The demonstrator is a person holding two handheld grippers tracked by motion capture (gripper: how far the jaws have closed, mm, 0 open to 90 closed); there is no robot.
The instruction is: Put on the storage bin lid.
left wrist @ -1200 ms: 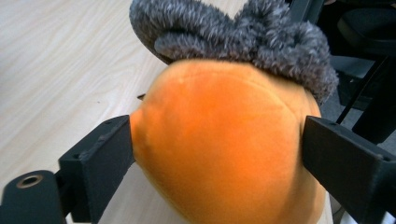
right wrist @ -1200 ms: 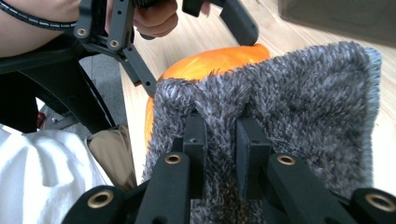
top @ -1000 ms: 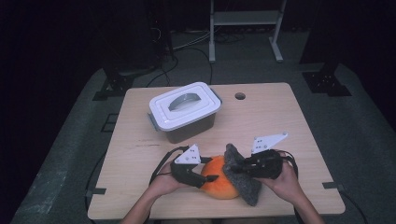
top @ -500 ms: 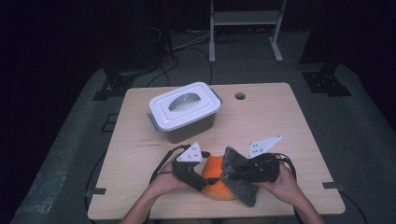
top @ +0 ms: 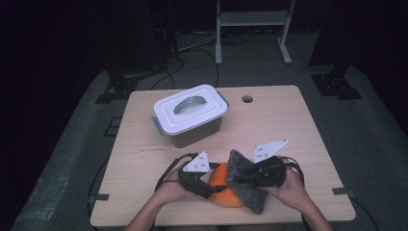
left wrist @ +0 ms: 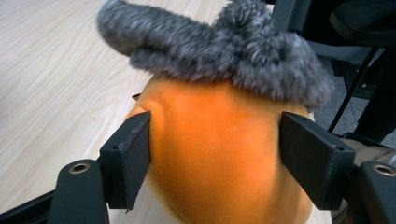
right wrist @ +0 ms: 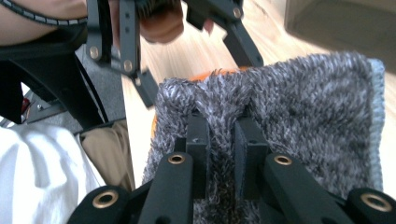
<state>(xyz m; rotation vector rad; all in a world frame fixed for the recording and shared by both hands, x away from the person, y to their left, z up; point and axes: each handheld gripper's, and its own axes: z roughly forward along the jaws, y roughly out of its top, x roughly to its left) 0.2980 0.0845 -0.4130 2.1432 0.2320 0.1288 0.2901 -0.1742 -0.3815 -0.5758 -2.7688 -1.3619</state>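
Wiping the orange ball near you

Your left gripper (left wrist: 215, 154) hugs the ball (left wrist: 219, 158). Your right gripper (right wrist: 219, 135) pinches the grey cloth (right wrist: 299, 102) draped over it. The box (top: 190, 115) has its lid on.

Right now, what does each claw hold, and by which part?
Left claw grips the orange ball by its two sides. Right claw pinches a fold of the grey cloth.
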